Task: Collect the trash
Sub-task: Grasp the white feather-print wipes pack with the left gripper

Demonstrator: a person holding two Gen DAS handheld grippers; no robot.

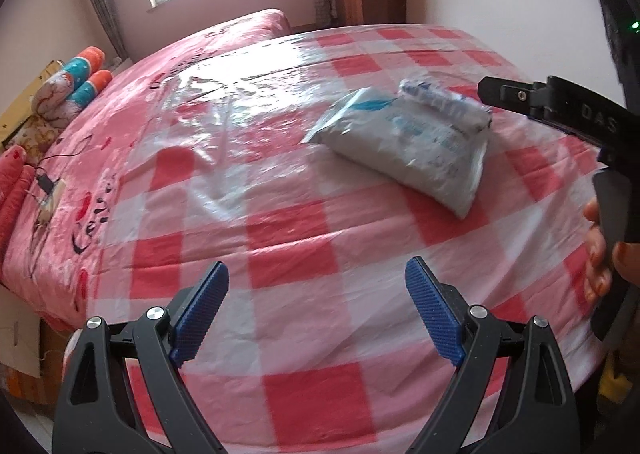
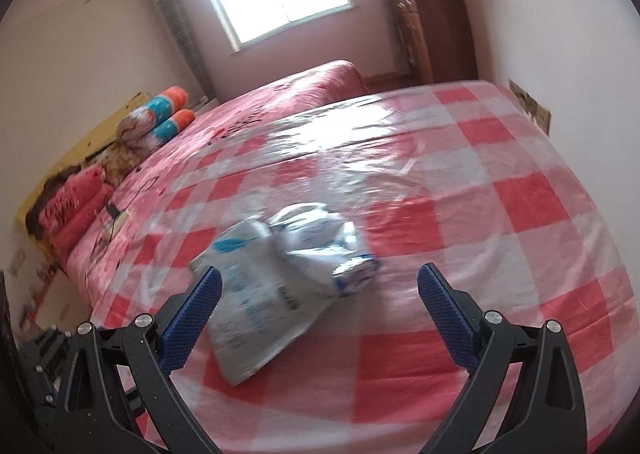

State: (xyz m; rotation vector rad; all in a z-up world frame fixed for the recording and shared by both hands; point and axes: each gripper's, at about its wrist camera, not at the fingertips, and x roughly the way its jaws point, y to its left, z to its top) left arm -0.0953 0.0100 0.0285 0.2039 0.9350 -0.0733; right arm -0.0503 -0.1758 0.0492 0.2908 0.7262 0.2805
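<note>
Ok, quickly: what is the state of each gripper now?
Left gripper: open, holding nothing.
Right gripper: open, holding nothing; the white plastic package lies ahead of it.

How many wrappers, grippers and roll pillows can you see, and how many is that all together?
Wrappers: 2, a flat white packet and a crumpled wrapper lying on top of it
Grippers: 2, left gripper and right gripper, both open
Roll pillows: 2
Total: 6
</note>
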